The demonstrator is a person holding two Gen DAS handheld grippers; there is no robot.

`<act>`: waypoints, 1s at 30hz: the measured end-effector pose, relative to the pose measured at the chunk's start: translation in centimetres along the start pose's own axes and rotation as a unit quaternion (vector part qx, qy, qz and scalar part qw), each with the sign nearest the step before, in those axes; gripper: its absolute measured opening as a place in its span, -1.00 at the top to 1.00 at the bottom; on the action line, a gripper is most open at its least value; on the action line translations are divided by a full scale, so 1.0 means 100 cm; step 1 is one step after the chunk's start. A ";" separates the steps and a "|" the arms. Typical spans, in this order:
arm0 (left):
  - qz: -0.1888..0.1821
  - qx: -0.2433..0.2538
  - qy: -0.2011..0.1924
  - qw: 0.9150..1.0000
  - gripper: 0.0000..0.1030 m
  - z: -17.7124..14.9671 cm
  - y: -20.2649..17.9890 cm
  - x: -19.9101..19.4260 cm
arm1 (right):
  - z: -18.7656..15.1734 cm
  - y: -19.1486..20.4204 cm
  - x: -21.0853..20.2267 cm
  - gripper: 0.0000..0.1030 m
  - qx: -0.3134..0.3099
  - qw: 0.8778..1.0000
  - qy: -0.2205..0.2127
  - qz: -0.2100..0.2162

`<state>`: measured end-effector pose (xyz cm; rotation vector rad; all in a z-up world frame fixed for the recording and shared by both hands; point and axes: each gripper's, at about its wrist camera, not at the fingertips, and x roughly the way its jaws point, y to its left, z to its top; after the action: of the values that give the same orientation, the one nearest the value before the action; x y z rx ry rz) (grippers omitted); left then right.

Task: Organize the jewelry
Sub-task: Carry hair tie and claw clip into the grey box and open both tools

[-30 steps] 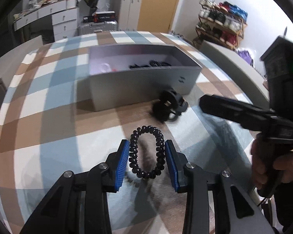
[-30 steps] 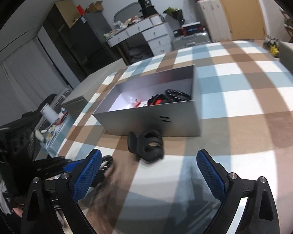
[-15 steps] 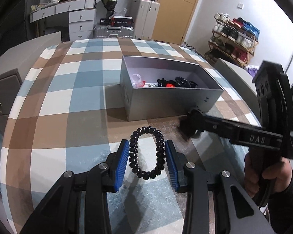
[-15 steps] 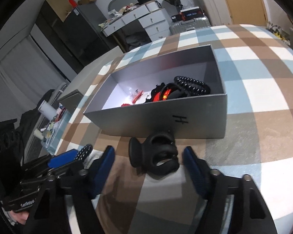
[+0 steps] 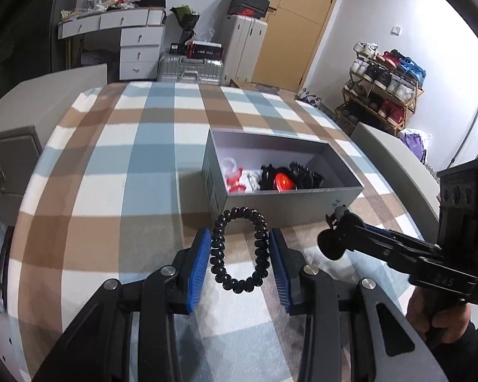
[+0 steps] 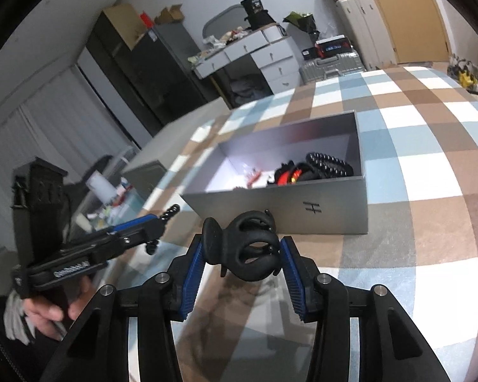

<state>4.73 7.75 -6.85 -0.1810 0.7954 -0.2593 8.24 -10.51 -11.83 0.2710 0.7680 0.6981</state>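
The right claw (image 6: pixel 241 253), wide apart a second ago, is closing its jaws around the black hair clip (image 6: pixel 245 248) on the checked table (image 6: pixel 430 238), so this piece is probably getting lifted next. The clip's long axis is running across the jaws. The left claw (image 5: pixel 239 254) is staying clamped on the upright black spiral band (image 5: pixel 239 251), just short of the grey box (image 5: pixel 290 203).

Right tool (image 6: pixel 241 251): we have narrowed it from wide open around the claw clip (image 6: pixel 247 248), jaws closing; left tool (image 5: pixel 239 251) raised.
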 end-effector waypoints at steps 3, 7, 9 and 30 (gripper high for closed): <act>-0.004 -0.004 -0.011 1.000 0.39 0.006 0.000 -0.002 | 0.006 0.001 -0.008 0.11 0.002 1.000 -0.020 0.012; -0.006 0.000 -0.021 1.000 0.39 0.016 -0.003 -0.001 | 0.014 0.003 -0.017 0.11 -0.005 0.999 -0.041 0.022; -0.007 0.003 -0.024 1.000 0.39 0.021 -0.004 0.000 | 0.019 0.006 -0.020 0.11 -0.017 0.998 -0.052 0.031; -0.023 0.044 -0.006 0.999 0.39 0.064 -0.028 0.047 | 0.080 0.008 0.010 0.11 -0.097 0.992 -0.076 -0.007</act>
<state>12.04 4.13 -4.97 -0.1170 0.7678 -0.3362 14.10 -9.08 -6.39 0.1393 0.5513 0.7247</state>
